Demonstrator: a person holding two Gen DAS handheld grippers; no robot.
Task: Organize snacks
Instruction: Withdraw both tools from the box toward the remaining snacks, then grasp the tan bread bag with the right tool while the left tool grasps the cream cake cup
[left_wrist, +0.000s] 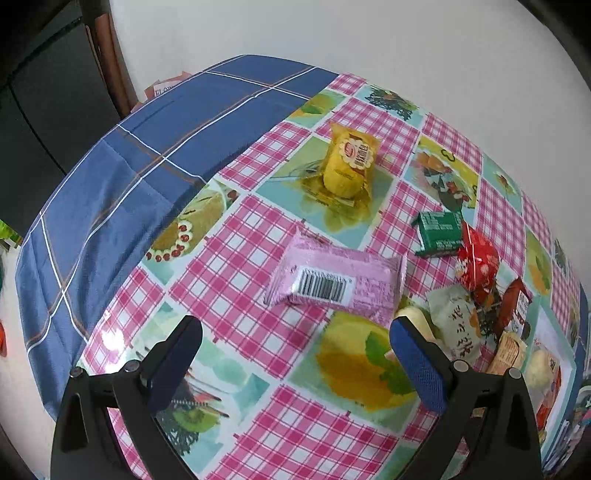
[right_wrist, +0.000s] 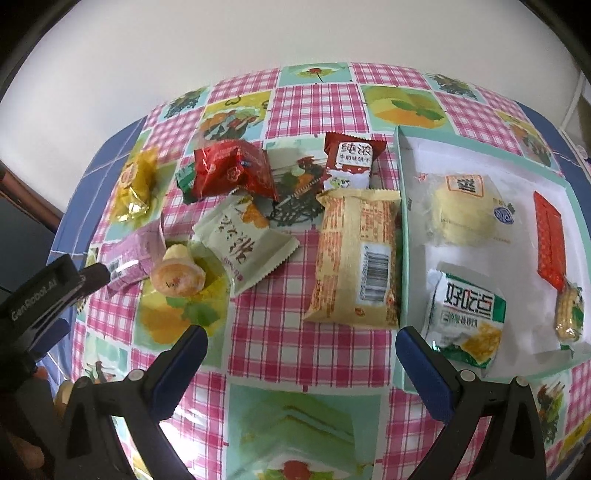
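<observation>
Snack packets lie on a patterned tablecloth. In the left wrist view my left gripper (left_wrist: 295, 332) is open and empty, just short of a pink packet (left_wrist: 332, 282); a yellow cake packet (left_wrist: 349, 166), a green box (left_wrist: 439, 232) and a red packet (left_wrist: 476, 264) lie beyond. In the right wrist view my right gripper (right_wrist: 301, 345) is open and empty, in front of a tan biscuit packet (right_wrist: 356, 258). A white tray (right_wrist: 402, 221) at the right holds a pale cake (right_wrist: 463, 214), a green-white packet (right_wrist: 465, 314) and a red stick packet (right_wrist: 550, 240).
A cream packet (right_wrist: 245, 240), a round pastry (right_wrist: 177, 273), a red packet (right_wrist: 232, 170) and a red-white packet (right_wrist: 349, 158) lie left of the tray. The left gripper's body (right_wrist: 48, 291) shows at the left edge. A blue checked cloth (left_wrist: 129, 158) covers the table's left end.
</observation>
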